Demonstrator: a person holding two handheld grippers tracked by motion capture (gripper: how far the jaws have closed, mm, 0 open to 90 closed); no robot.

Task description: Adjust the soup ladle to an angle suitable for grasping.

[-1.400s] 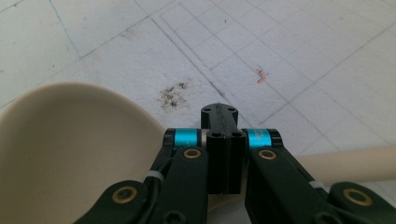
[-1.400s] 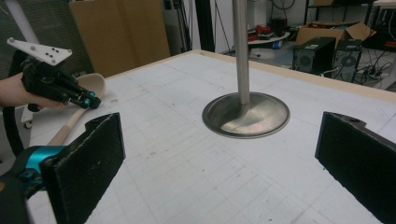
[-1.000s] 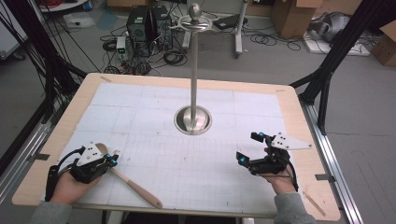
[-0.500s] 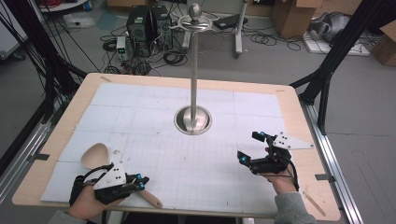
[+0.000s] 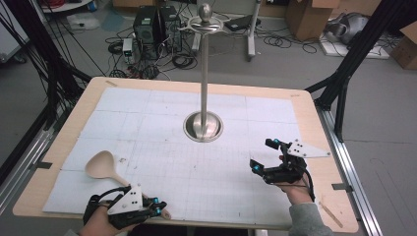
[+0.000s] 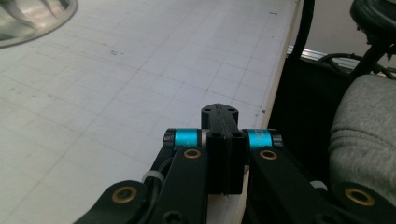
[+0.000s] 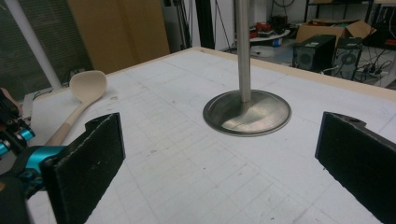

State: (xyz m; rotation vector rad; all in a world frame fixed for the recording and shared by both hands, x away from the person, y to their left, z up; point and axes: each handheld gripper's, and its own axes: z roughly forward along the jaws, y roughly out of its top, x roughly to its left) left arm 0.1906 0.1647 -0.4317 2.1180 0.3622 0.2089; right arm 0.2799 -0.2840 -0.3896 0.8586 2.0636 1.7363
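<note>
A wooden spoon (image 5: 102, 164) lies on the white gridded mat (image 5: 147, 123) at the front left, with its handle running toward the front edge. My left gripper (image 5: 158, 207) sits low over the handle's end with its jaws pressed together (image 6: 219, 111); nothing shows between them. At the front right, my right gripper (image 5: 263, 155) is held wide open and empty. Its own view looks between the open jaws (image 7: 229, 140) at the metal stand's base (image 7: 246, 112), with the spoon (image 7: 88, 86) farther left. The stand (image 5: 203, 126) rises upright from the middle of the table.
The stand's pole carries a cross-arm and knob (image 5: 205, 10) at the top. A thin wooden stick (image 5: 332, 214) lies by the front right corner. Black frame struts (image 5: 344, 73) flank the table. Computers, cables and boxes cover the floor beyond. A grey trouser leg (image 6: 364, 130) is near the front edge.
My left gripper slid from over the spoon's bowl along the handle to the front edge, uncovering the bowl. The spoon stayed put. The right gripper has not moved.
</note>
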